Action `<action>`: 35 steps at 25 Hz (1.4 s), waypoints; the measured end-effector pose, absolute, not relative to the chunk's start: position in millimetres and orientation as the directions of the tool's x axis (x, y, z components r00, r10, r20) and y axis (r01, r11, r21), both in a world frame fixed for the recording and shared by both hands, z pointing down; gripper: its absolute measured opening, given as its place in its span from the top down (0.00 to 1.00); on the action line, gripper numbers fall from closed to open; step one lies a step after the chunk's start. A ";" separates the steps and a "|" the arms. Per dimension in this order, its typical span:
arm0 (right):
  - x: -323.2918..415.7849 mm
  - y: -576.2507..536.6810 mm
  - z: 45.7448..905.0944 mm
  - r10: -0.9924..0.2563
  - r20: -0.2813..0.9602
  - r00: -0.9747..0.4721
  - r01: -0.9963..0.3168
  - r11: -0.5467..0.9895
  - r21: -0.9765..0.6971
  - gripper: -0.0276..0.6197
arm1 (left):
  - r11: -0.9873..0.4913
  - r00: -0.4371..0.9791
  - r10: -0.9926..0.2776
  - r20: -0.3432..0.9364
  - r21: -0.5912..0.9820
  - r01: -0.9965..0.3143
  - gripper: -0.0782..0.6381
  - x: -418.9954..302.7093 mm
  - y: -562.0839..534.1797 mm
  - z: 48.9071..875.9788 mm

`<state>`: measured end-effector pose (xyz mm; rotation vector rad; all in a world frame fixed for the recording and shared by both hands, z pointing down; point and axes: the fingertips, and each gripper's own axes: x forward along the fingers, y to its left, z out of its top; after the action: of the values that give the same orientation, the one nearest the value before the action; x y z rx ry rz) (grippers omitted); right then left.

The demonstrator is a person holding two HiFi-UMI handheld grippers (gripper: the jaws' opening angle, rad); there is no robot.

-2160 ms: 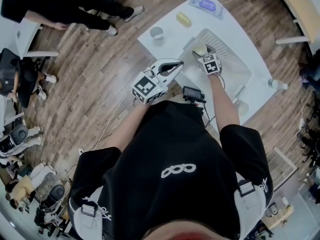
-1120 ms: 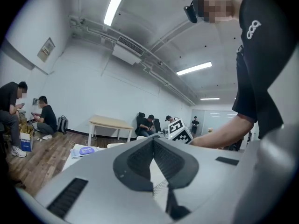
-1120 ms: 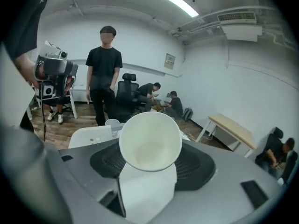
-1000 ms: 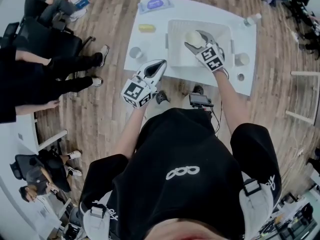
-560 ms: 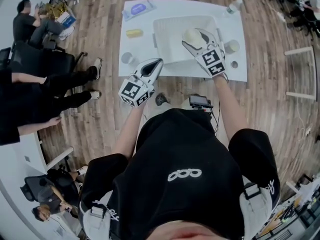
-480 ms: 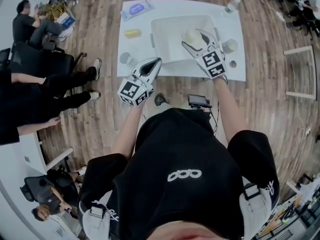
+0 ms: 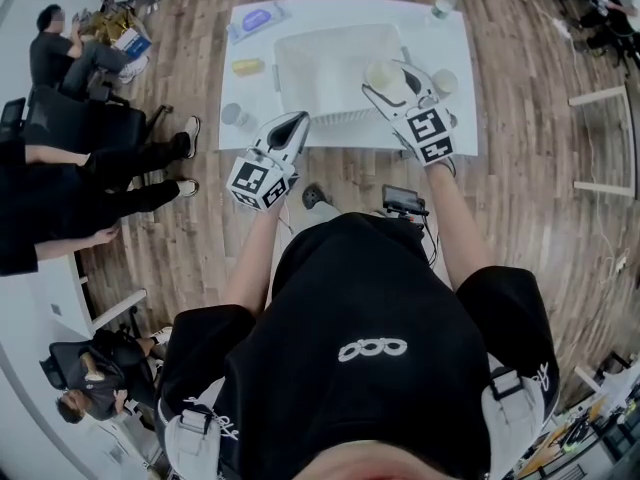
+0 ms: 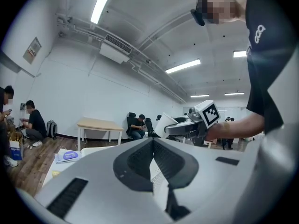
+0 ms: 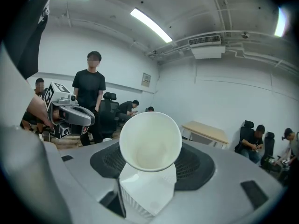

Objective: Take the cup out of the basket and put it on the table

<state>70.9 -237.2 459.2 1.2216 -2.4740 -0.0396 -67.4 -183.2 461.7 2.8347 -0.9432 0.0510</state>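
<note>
The right gripper (image 7: pixel 385 76) has the pale paper cup (image 7: pixel 381 75) clamped between its jaws. They stand wide apart, pressed on the cup's sides, and their spread has not changed over the last second. Seen along the jaws in the right gripper view, the cup's open mouth tips back toward the camera and its inside is bare.

A couple of seconds ago this gripper was reaching down into the white basket (image 7: pixel 300 68) at the cup. A second ago the cup hung over the middle-right of the basket. Now it is over the basket's right-hand part, close to the right wall, held clear of the white table (image 7: pixel 455 133) and not yet set down.

The left gripper (image 7: pixel 297 120) has hardly changed its station. It hangs off the basket's near left corner, over the table's near edge, as it did before. Its jaws are closed tip to tip with nothing between them, which the left gripper view shows plainly.

The rest of the table looks untouched across the frames:
- A second pale cup (image 7: pixel 444 81) stands just to the right of the basket.
- A grey cup (image 7: pixel 232 114) sits to the basket's left, toward the near edge.
- A yellow block (image 7: pixel 247 66) lies to the left of the basket.
- A flat packet with a purple label (image 7: pixel 258 15) lies beyond the basket's far left corner.
- A small bottle (image 7: pixel 445 0) stands past its far right corner.
</note>
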 end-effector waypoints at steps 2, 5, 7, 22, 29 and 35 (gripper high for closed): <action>84.1 -230.5 457.4 -0.774 0.310 -0.552 -0.763 0.619 0.186 0.50 | -0.787 0.797 -0.599 0.080 0.125 -0.604 0.88 -58.8 -178.6 462.0; 97.7 -226.5 451.3 -0.778 0.296 -0.554 -0.764 0.616 0.189 0.50 | -0.782 0.789 -0.609 0.075 0.109 -0.614 0.88 -51.8 -176.7 459.2; 107.0 -219.8 449.2 -0.779 0.291 -0.555 -0.766 0.615 0.186 0.50 | -0.777 0.784 -0.616 0.079 0.104 -0.621 0.88 -46.6 -171.7 459.3; 173.8 -153.5 460.4 -0.783 0.288 -0.552 -0.782 0.605 0.147 0.50 | -0.771 0.775 -0.625 0.098 0.077 -0.632 0.88 8.4 -125.1 459.6; 198.7 -117.6 473.4 -0.787 0.300 -0.539 -0.795 0.593 0.129 0.50 | -0.780 0.783 -0.617 0.084 0.068 -0.622 0.88 35.8 -99.5 461.6; 217.1 -84.7 486.0 -0.786 0.312 -0.533 -0.802 0.587 0.108 0.50 | -0.779 0.780 -0.618 0.093 0.055 -0.624 0.88 54.3 -79.0 466.8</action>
<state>217.1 -84.7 486.0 1.2924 -2.4931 0.0692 54.3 -79.0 466.8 2.8857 -1.0089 0.1070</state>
